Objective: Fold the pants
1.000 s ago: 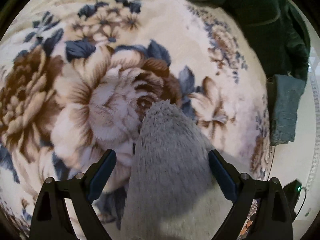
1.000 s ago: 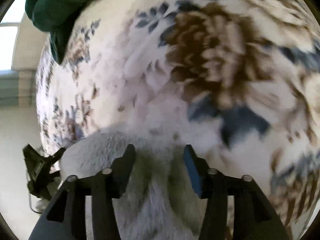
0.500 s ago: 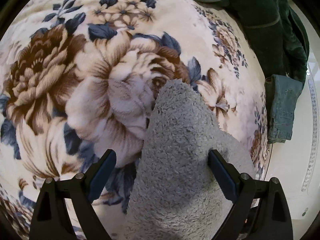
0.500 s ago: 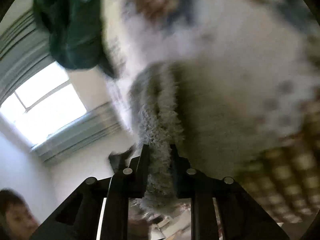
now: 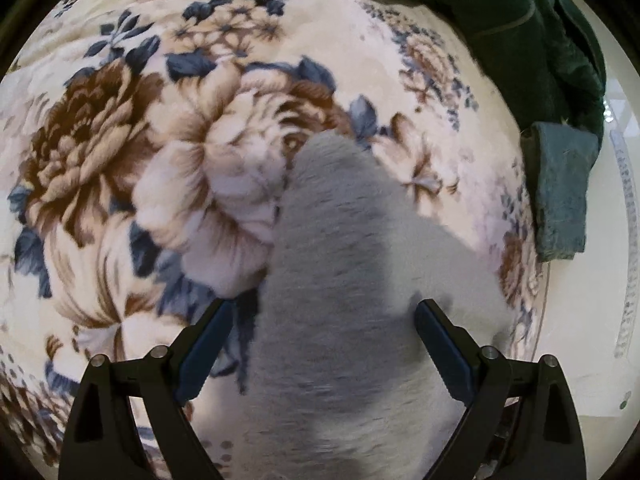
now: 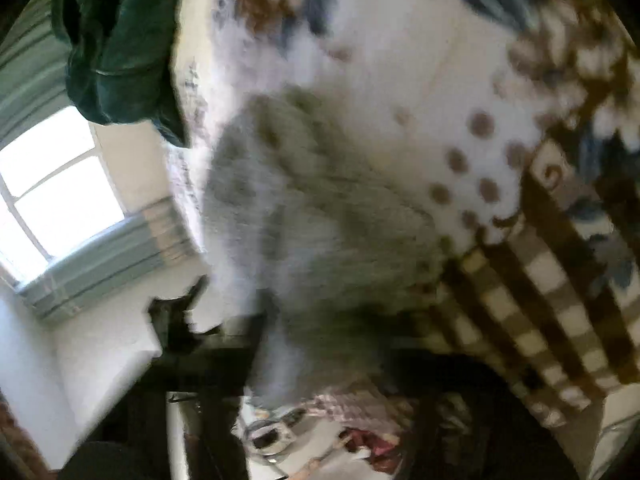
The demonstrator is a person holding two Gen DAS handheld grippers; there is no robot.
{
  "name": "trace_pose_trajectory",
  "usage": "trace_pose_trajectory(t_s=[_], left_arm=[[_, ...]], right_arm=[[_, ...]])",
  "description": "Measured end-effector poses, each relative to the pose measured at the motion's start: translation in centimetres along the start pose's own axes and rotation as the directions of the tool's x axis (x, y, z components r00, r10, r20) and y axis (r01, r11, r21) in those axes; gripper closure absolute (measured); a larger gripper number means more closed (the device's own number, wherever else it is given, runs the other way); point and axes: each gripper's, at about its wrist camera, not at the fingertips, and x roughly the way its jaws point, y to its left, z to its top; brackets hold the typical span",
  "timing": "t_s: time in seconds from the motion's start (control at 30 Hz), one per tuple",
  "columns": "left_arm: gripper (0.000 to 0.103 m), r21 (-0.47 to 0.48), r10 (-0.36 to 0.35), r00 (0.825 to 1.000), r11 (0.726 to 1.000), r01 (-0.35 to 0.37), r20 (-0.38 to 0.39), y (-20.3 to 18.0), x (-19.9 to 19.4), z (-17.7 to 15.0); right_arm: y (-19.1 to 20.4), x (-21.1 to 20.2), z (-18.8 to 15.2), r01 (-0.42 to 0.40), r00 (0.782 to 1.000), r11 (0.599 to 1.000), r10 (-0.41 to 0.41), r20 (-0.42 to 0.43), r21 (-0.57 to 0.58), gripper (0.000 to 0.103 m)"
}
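Pointing away lengthwise, grey pants [image 5: 340,280], apparently between parted left tongs [image 5: 322,332]

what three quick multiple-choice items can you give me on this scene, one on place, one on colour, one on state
1. Where do the green clothes lie in the left wrist view?
A. upper right, at the blanket's edge
B. lower left
C. between the claw's fingers

2. What colour are the fluffy pants?
A. red
B. grey
C. yellow

3. How does the left claw stand?
A. shut on the green clothes
B. shut on nothing
C. open, fingers apart either side of the pants

Answers:
1. A, the dark green heap sits at the top right on the floral blanket.
2. B, the fleece between the fingers is grey.
3. C, the two blue pads stand wide apart with grey fabric between them.
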Motion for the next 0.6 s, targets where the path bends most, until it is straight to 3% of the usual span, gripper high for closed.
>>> trace_pose_trajectory(t_s=[0.1,0.17,0.23,0.27,0.3,0.37,0.47,0.6], left_arm=[[0.009,-0.018,-0.015,1.000,1.000,0.015,-0.013,0.6,-0.2,-0.6],[0.009,-0.001,-0.023,1.000,1.000,0.023,-0.006,0.6,-0.6,-1.1],[0.006,0.009,-0.062,0.998,0.998,0.062,0.002,0.6,-0.9,-1.6],[0.003,0.015,-0.110,0.994,0.994,0.110,0.001,0.6,-0.8,-2.0],[0.000,0.016,-0.128,0.992,0.992,0.128,-0.005,0.6,-0.6,-2.2],[0.000,0.010,-0.177,0.984,0.984,0.177,-0.028,0.8,0.3,-2.7],[0.000,0.003,-0.152,0.985,0.988,0.153,-0.081,1.3,2.7,-3.6],[0.000,-0.062,-0.206,0.974,0.978,0.201,-0.097,3.1,3.8,-3.9]], right_arm=[[-1.3,0.1,-0.4,-0.020,1.000,0.999,0.020,-0.003,0.036,0.088],[-0.3,-0.2,-0.7,-0.053,0.998,0.999,0.053,-0.018,0.000,0.072],[0.4,-0.4,-1.1,-0.079,0.997,0.997,0.079,-0.010,-0.021,0.014],[0.7,-0.1,-1.1,-0.123,0.992,0.992,0.122,-0.012,-0.031,0.009],[0.8,0.8,-1.1,-0.160,0.986,0.987,0.158,-0.042,-0.030,0.007],[1.6,3.1,-0.8,-0.160,0.984,0.987,0.157,-0.088,-0.022,0.007],[2.7,7.8,0.1,-0.166,0.977,0.986,0.162,-0.140,-0.017,0.006],[6.6,11.6,-0.2,-0.224,0.964,0.972,0.209,-0.166,-0.078,0.006]])
